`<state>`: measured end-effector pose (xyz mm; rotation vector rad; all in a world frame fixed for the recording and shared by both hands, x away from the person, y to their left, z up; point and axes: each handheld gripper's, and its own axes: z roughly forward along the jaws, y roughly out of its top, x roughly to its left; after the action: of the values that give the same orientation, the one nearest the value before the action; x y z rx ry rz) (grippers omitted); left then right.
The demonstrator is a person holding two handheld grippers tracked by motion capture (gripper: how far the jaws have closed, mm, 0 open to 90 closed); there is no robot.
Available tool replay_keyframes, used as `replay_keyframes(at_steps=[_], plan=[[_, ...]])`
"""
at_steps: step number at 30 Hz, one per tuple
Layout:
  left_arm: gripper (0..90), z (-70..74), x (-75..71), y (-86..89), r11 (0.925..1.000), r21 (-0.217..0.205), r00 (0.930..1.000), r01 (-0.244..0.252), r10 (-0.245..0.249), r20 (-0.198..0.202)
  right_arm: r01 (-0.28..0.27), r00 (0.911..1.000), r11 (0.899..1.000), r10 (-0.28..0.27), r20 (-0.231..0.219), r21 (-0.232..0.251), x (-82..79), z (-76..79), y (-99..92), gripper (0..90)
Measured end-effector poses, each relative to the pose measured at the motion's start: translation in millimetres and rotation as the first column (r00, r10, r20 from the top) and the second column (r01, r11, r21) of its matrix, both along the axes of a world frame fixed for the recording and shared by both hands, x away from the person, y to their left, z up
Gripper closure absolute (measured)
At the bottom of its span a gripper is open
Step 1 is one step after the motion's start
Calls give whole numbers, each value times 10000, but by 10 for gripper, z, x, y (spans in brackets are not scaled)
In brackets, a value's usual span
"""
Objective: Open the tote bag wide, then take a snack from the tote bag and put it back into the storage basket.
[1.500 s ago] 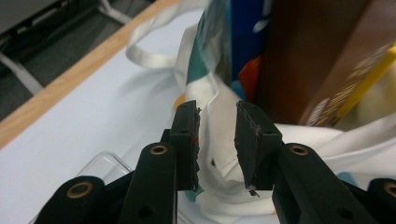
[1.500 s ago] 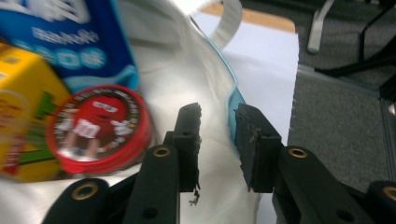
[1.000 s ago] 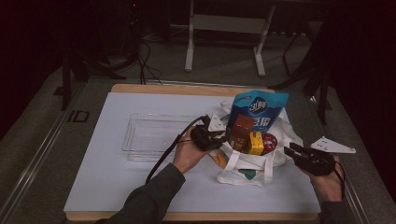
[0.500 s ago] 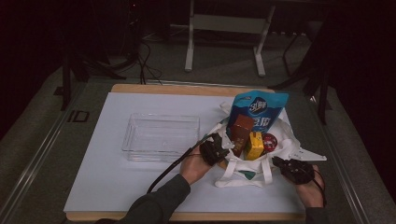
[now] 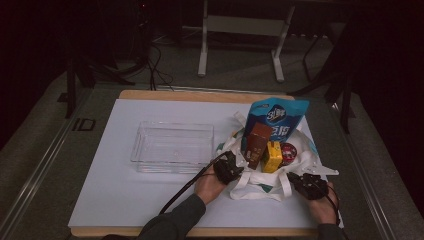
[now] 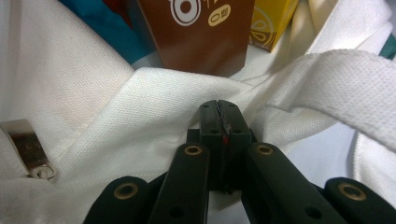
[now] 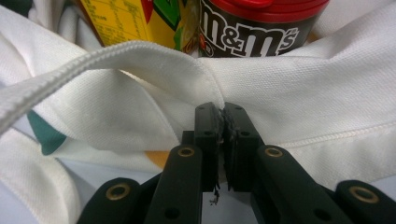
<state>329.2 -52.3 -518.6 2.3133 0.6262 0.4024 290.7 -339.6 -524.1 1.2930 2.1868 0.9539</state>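
Between both grippers' (image 6: 219, 105) (image 7: 223, 108) clamped jaws sits the white bag's (image 5: 260, 180) cloth

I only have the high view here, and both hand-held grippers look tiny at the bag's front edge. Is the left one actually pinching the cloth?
Observer: Yes. In the left gripper view the left hand-held gripper has its jaws shut on a fold of the white bag.
Operator: And the right one?
Observer: The same. The right hand-held gripper is shut on the bag's cloth, just below the M&M's tub.
Operator: What is right ahead of the left one?
Observer: The brown carton stands just behind the pinched fold, with the yellow carton beside it.
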Motion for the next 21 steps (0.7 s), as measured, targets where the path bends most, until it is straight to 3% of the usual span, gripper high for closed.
replay_keyframes(at_steps=[7,16,21], plan=[[898,-28,-44,4,9991,-291,9993,-296,303,241,68,9999,9999,-69,109,151,-16,-18,-10,847],[897,-17,-41,12,9985,-411,9992,-355,362,166,42,9998,10000,-43,189,41,-21,-20,-4,846],[883,53,-57,41,9956,-817,9989,-457,467,105,24,9998,9999,-27,181,131,-20,-22,-13,844]])
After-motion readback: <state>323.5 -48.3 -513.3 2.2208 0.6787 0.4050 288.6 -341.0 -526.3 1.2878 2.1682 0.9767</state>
